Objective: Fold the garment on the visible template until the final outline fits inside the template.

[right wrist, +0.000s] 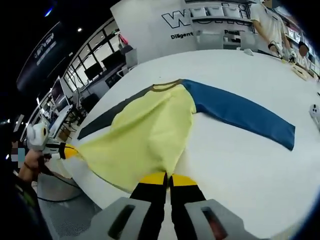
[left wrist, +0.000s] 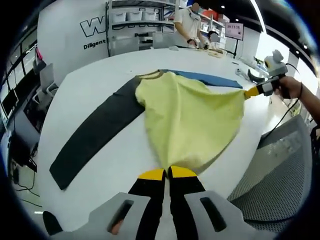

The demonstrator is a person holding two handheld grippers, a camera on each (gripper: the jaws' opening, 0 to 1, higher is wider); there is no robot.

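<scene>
A long-sleeved shirt lies on the white table (left wrist: 100,80), its yellow body (left wrist: 192,117) lifted at the hem. One sleeve is dark grey (left wrist: 95,135), the other blue (right wrist: 240,112). My left gripper (left wrist: 167,173) is shut on one hem corner at the near table edge. It appears in the right gripper view at the left (right wrist: 67,150), held by a hand. My right gripper (right wrist: 167,178) is shut on the other hem corner, and comes into the left gripper view from the right (left wrist: 255,91). The hem is stretched between the two grippers.
The brown collar (right wrist: 166,85) points toward the far side of the table (right wrist: 240,170). A person (left wrist: 189,25) stands by shelves behind it. Small items lie at the far table edge (left wrist: 215,52). Monitors and desks (right wrist: 90,75) line one side.
</scene>
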